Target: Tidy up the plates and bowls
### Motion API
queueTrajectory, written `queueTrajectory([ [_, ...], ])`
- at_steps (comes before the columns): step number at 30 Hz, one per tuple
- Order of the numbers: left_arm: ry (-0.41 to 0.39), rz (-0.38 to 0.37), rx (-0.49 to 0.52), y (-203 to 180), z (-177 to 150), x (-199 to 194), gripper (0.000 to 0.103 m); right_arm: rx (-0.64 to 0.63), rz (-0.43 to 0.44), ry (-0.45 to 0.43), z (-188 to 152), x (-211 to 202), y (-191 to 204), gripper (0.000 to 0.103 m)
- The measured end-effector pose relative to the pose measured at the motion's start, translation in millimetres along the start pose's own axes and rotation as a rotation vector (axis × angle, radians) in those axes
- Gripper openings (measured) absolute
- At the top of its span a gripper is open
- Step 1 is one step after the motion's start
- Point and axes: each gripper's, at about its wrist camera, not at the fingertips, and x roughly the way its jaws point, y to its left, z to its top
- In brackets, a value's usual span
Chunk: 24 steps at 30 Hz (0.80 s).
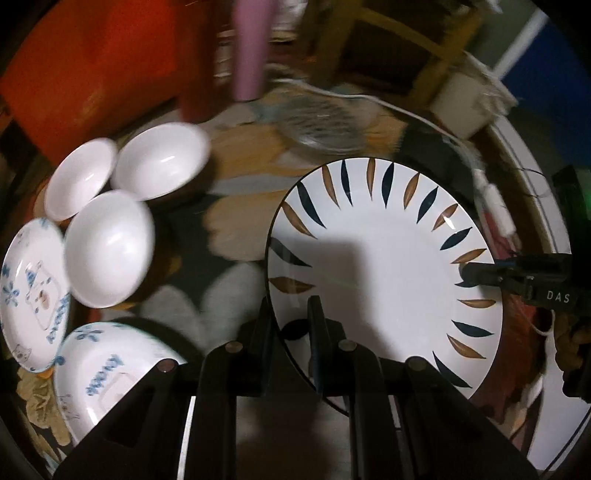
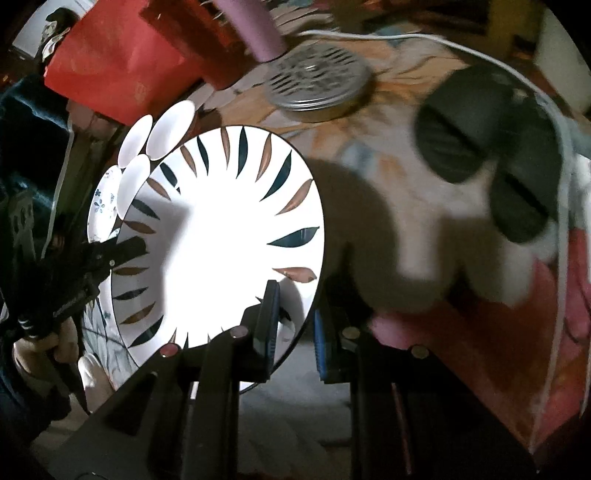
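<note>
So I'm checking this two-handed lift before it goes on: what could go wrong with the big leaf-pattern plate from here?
1. Each claw, left and right, pinches only the leaf-pattern plate's thin rim; uneven hand movement could tilt it and let it slip.
2. The three white bowls sit close on the left, so a swing that way might clip them.
3. The white cable lies just beyond the plate and could snag.

dim, motion-blurred; plate (image 2: 207,229) centre overexposed, shadowed.

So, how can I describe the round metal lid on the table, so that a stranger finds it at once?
Start from the large leaf-patterned plate held by both grippers. Beyond its far rim, on the flowered tablecloth, lies a flat grey metal lid at the foot of the pink bottle. It alone has slots cut through its top.
</note>
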Motion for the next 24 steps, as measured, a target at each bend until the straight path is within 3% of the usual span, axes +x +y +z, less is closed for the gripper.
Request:
queueTrajectory([
  [5,0.033,-0.049,0.095,-74,-3,12,0.016,0.089,-0.036,-0.029,-58,-37,-42,0.017],
  [10,0.092,-0.083,0.218,-142,-21,44,0.016,0.228,-0.065,-0.071,-116,-47,-98,0.018],
  [18,0.164,-0.106,0.32,-210,-52,107,0.016,0.419,-0.109,-0.12,-184,-25,-166,0.018],
  [24,0.189,-0.092,0.332,-234,-65,130,0.017,0.492,-0.125,-0.114,-199,-14,-190,0.018],
])
